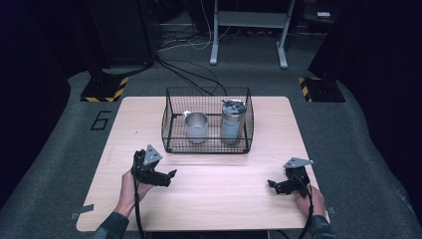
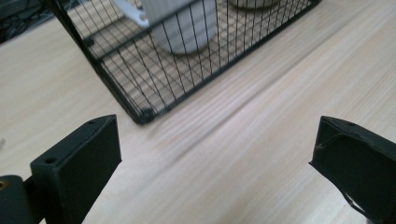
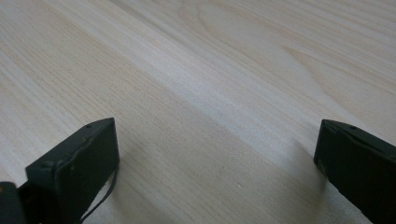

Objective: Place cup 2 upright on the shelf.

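Note:
A black wire basket (image 1: 170,130) stands at the middle back of the wooden table (image 1: 214,179). Inside it are a short metal mug (image 1: 196,127) on the left and a taller steel tumbler with a dark lid (image 1: 232,122) on the right. My left gripper (image 1: 169,177) is held low over the table, in front of the basket's left corner, jaws wide apart and empty. In the left gripper view the basket (image 2: 140,88) and the mug's base (image 2: 187,28) lie just ahead. My right gripper (image 1: 271,184) hovers near the front right, open over bare wood (image 3: 210,93).
Cables (image 1: 189,74) run across the grey floor behind the table. A grey metal stand (image 1: 249,30) is at the back, and yellow-black striped bases (image 1: 102,89) sit at both far corners. A "6" (image 1: 101,119) is marked on the floor at left.

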Action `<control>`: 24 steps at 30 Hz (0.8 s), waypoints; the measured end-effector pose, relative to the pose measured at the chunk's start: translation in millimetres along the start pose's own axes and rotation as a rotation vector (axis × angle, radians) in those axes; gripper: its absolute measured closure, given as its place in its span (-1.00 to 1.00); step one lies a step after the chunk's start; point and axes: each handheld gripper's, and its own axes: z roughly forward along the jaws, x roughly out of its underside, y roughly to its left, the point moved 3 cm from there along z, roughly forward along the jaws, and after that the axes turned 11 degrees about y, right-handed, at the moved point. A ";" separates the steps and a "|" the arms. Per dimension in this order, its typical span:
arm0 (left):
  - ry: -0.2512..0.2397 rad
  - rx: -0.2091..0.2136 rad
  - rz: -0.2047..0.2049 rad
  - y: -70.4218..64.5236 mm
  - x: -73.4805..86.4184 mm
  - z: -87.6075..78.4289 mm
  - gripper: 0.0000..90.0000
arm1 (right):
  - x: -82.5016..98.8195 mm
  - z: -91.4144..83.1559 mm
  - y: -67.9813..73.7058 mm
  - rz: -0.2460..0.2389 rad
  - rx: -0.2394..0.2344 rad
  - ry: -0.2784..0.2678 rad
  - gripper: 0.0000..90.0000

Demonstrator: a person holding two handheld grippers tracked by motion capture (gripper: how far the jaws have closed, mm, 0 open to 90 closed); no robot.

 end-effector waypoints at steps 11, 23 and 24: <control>0.060 0.009 -0.109 10.9 57.7 35.3 -1.00 | -0.2 0.3 0.7 0.010 0.001 -0.007 -1.00; 0.090 0.012 -0.171 23.8 72.6 46.9 -1.00 | -0.2 0.2 0.6 0.008 0.002 -0.005 -1.00; 0.097 0.013 -0.162 24.3 72.9 46.4 -1.00 | -0.2 0.3 0.2 0.003 0.003 -0.006 -1.00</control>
